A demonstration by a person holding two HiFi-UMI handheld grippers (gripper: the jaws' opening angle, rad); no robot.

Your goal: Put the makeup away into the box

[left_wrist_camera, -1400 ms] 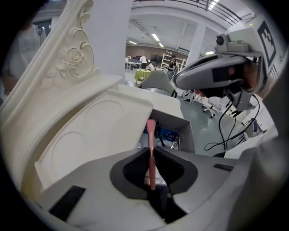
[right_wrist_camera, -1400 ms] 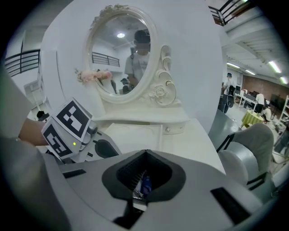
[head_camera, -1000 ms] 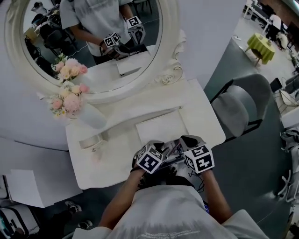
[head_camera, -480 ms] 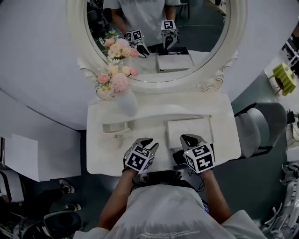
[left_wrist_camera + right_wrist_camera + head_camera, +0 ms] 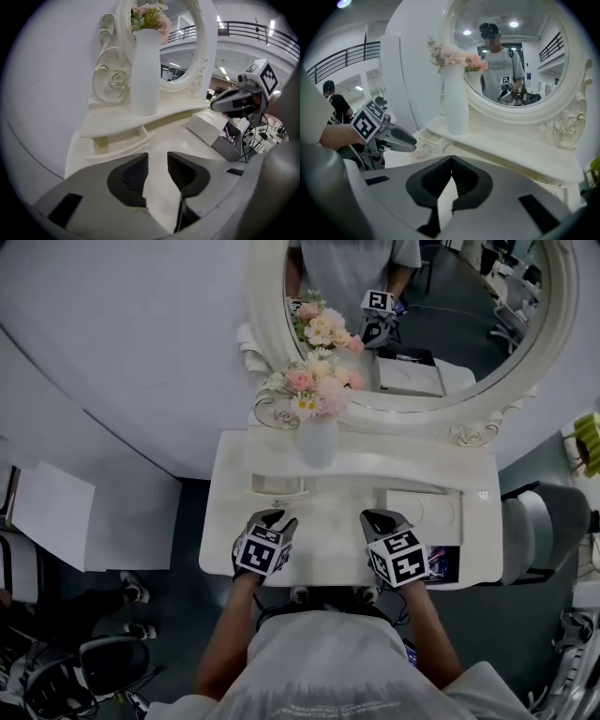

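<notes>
Left gripper: over the bench's front edge, left of centre; fingers apart and just opening wider, nothing between them, only bare bench top seen through the gap.
Right gripper: over the front edge, right of centre, well apart from the left one; fingers closed tip to tip, holding nothing.
Bench: white dressing table, top bare between the two grippers.
Box: front right corner of the bench, just right of the right gripper; grey walls, open.
Box lid: white, on the box's far side.
Makeup: inside the open box; single pieces too small to tell apart.
Open drawer: left half of the bench, under the raised back shelf.
Vase: white, upright on the back shelf, left of centre.
Flowers: pink and cream, in the vase.
Mirror: oval, ornate white frame, along the bench's rear edge.
</notes>
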